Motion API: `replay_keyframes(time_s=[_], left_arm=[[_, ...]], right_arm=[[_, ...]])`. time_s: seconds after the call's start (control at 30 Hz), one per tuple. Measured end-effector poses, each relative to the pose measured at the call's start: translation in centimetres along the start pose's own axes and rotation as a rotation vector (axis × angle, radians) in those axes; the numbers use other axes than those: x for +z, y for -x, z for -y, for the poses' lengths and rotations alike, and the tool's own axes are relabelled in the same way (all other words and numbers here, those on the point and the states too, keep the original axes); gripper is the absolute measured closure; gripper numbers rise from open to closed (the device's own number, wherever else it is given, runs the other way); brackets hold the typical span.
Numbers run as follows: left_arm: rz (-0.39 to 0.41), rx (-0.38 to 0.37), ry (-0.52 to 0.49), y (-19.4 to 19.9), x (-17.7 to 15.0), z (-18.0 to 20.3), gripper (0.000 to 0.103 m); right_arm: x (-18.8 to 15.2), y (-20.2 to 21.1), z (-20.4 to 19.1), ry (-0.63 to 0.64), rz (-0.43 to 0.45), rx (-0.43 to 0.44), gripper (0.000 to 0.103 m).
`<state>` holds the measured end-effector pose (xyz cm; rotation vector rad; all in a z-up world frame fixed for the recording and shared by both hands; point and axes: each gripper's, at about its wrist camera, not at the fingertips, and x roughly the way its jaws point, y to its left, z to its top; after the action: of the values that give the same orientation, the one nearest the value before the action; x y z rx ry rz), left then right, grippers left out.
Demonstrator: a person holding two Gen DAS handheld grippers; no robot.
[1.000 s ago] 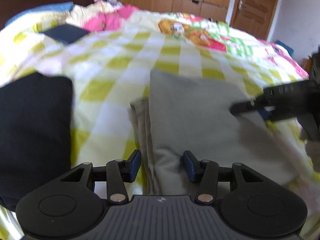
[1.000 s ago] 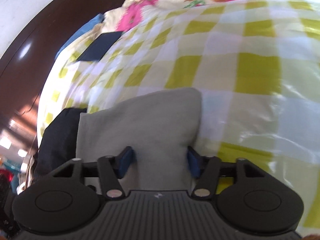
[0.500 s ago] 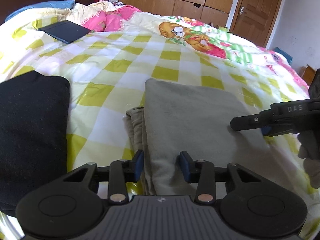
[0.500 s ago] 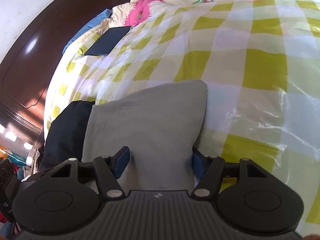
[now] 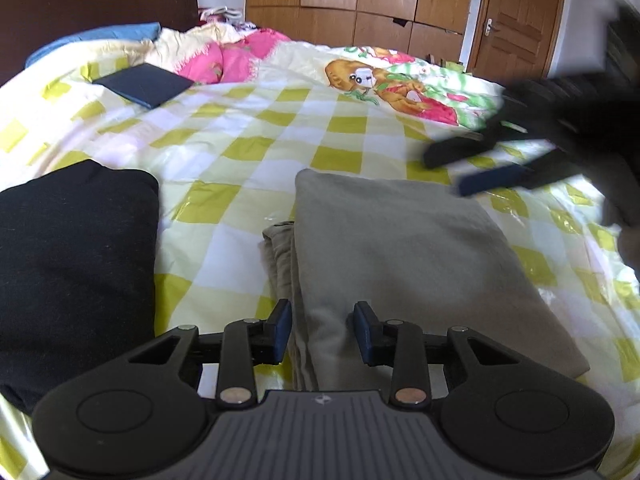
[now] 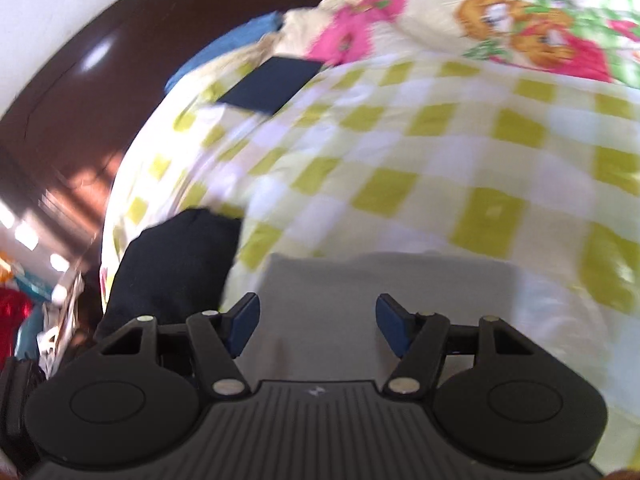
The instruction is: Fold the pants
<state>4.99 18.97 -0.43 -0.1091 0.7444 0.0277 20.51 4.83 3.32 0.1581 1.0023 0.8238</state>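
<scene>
The grey pants (image 5: 408, 256) lie folded into a thick rectangle on the checked bed cover (image 5: 248, 148). My left gripper (image 5: 323, 330) is open, its pads either side of the folded near-left edge. My right gripper (image 6: 317, 326) is open and empty, raised above the pants (image 6: 384, 304). It shows blurred in the left wrist view (image 5: 472, 164) above the pants' far right corner.
A folded black garment (image 5: 72, 260) lies left of the pants, also in the right wrist view (image 6: 172, 260). A dark flat folded item (image 5: 144, 89) lies far left by pink bedding. Wooden wardrobes (image 5: 360, 4) and a door stand behind the bed.
My right gripper has lifted off the pants and pulled up and away, opening wider. My left gripper has stayed at the near-left edge, backing off slightly.
</scene>
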Motion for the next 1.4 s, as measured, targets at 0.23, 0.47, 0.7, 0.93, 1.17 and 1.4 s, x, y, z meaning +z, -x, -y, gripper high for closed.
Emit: replay_keyframes(time_s=[0.23, 0.47, 0.7, 0.93, 1.17, 1.4], left_arm=[[0.028, -0.016, 0.001, 0.1, -0.7, 0.1, 0.068], [0.1, -0.08, 0.09, 2.3, -1.1, -1.3, 0.075], [0.022, -0.037, 0.172, 0.8, -2.9, -2.8, 0.073], [0.014, -0.026, 0.165, 1.9, -2.7, -3.0, 0.065], [0.061, -0.062, 0.178, 3.2, -1.6, -2.9, 0.049], [-0.028, -0.05, 0.162, 0.4, -1.0, -2.3, 0.039]], right_arm=[[0.4, -7.8, -3.6, -0.009, -0.132, -0.113, 0.088], [0.6, -3.8, -5.9, 0.065, -0.059, -0.09, 0.096], [-1.3, -10.4, -6.7, 0.104, -0.189, -0.087, 0.083], [-1.2, -2.2, -5.6, 0.08, -0.021, 0.024, 0.057], [-4.5, 3.3, 3.4, -0.021, -0.016, -0.226, 0.048], [-7.2, 1.3, 8.0, -0.234, -0.02, -0.006, 0.045]])
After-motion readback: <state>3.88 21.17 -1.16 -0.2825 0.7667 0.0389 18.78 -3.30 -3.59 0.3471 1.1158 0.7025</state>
